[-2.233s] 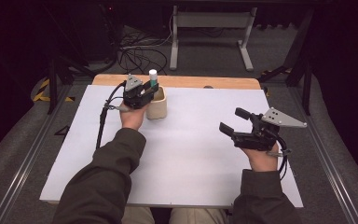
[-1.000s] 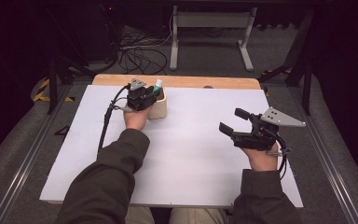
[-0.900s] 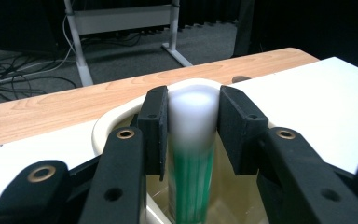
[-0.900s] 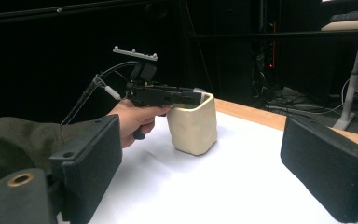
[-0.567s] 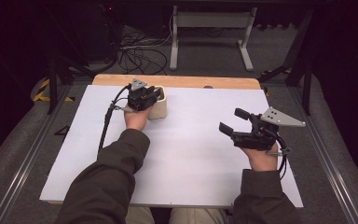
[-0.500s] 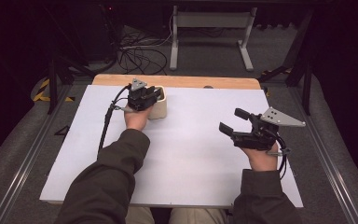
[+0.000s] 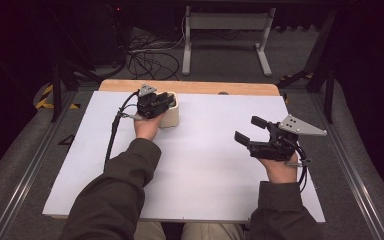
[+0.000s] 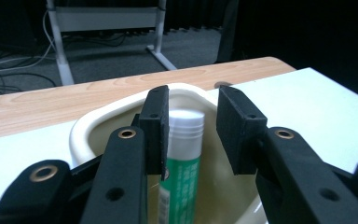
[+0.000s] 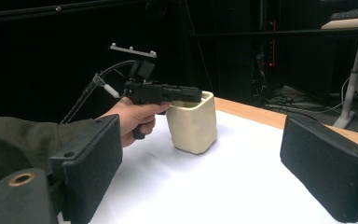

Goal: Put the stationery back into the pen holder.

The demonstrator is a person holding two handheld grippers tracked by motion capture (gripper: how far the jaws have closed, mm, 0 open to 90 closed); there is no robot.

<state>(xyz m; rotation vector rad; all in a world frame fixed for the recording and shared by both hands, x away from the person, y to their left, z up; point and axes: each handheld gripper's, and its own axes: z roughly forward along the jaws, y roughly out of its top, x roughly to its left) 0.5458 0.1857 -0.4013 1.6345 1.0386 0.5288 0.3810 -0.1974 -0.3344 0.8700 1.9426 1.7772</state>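
Observation:
A green-and-white tube (image 8: 182, 144) stands inside a cream cup (image 7: 171, 118) at the far left of the white table (image 7: 205, 165). My left gripper (image 7: 167, 100) lies level over the cup's mouth, shut on the tube just under its white cap. In the left gripper view the pads (image 8: 154, 126) flank the tube, above the cup's rim (image 8: 98, 122). My right gripper (image 7: 246, 128) hovers open at the right, holding nothing, and points left toward the cup (image 9: 193, 125). The right gripper view shows the left gripper (image 9: 186, 94) resting across the cup.
A wooden strip (image 7: 205, 87) borders the table's far edge. Beyond it are a metal stand (image 7: 225, 35) and cables (image 7: 145, 57) on the dark floor. A black cable (image 7: 112, 137) trails from the left gripper over the table.
The left gripper has sunk with the tube, from above the cup down into it; the tube's cap no longer sticks up over the gripper. The right hand has kept still.

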